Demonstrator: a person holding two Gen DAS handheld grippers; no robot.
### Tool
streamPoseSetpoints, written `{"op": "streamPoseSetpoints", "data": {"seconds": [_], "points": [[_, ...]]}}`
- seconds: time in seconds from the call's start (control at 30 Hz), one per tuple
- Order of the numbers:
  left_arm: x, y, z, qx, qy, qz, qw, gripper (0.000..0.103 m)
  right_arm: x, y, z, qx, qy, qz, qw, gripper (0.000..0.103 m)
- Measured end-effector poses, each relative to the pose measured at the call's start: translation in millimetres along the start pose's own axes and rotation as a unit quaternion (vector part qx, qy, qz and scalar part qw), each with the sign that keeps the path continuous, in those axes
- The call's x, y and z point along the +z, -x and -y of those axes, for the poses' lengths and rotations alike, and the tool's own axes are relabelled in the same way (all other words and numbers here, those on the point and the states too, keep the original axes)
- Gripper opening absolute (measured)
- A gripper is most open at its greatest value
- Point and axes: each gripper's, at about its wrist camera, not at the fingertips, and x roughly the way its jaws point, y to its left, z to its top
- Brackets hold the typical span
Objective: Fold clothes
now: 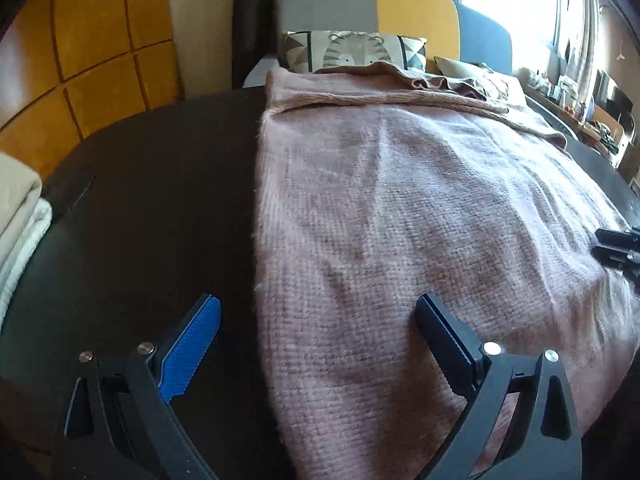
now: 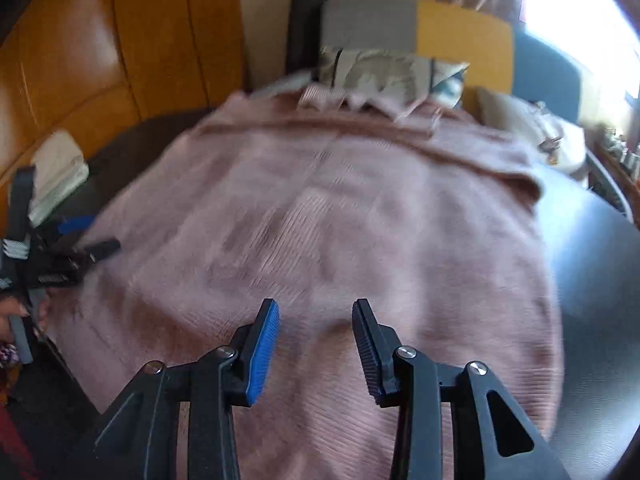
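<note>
Left hand-held gripper (image 1: pixel 318 322), spread wide, straddles the sweater's (image 1: pixel 400 208) left edge, presumably to pinch it; right hand-held gripper (image 2: pixel 316 312), spread narrower, hovers over the sweater on the bench (image 1: pixel 152 200).

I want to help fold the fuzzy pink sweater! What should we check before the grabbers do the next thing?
1. Fuzzy pink knitted sweater lying spread on the dark round table: ok.
2. Left gripper open, nothing held: ok.
3. Left gripper lined up astride the sweater's left edge, one finger over the table, one over the knit: ok.
4. Right gripper open over the sweater, nothing held: ok.
5. Far end of the sweater smooth: not ok, it is bunched near the tiger-print cushion.
6. Stack of folded cream cloths apart from the sweater: ok.
</note>
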Motion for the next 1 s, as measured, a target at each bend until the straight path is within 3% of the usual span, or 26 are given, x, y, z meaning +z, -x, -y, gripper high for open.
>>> {"op": "streamPoseSetpoints", "data": {"seconds": [0.17, 0.33, 0.4, 0.53, 0.67, 0.77, 0.87, 1.0], "points": [[-9.1, 4.0, -1.2, 0.007, -0.001, 0.015, 0.9999, 0.100, -32.2, 11.7, -6.0, -0.020, 0.054, 0.022, 0.998, 0.038], [-5.5, 5.8, -10.1, -0.007, 0.005, 0.005, 1.0000, 0.100, -48.8, 24.4, 25.4, 0.019, -0.031, 0.020, 0.999, 0.043], [-9.9, 15.6, -20.1, 0.003, 0.012, 0.017, 0.9998, 0.100, -49.5, 28.2, 30.4, 0.035, -0.063, 0.017, 0.997, 0.043], [-24.1, 39.7, -43.3, 0.041, 0.039, 0.064, 0.9963, 0.100, -33.8, 46.3, 19.0, 0.038, -0.055, 0.070, 0.995, 0.043], [-25.2, 34.6, -60.5, 0.038, 0.082, 0.034, 0.9953, 0.100, -4.9, 36.8, -3.9, 0.073, -0.028, 0.075, 0.994, 0.043], [-24.2, 35.1, -64.6, 0.020, 0.119, 0.035, 0.9921, 0.100, 11.3, 17.5, -22.2, 0.079, -0.009, 0.056, 0.995, 0.043], [-13.9, 35.6, -53.2, -0.015, 0.120, 0.047, 0.9916, 0.100, 22.4, -2.4, -39.9, 0.089, 0.003, 0.037, 0.995, 0.043], [-5.9, 29.6, -17.3, 0.001, 0.039, 0.037, 0.9986, 0.100, 8.9, -15.2, -67.6, 0.081, 0.058, 0.016, 0.995, 0.043]]}}
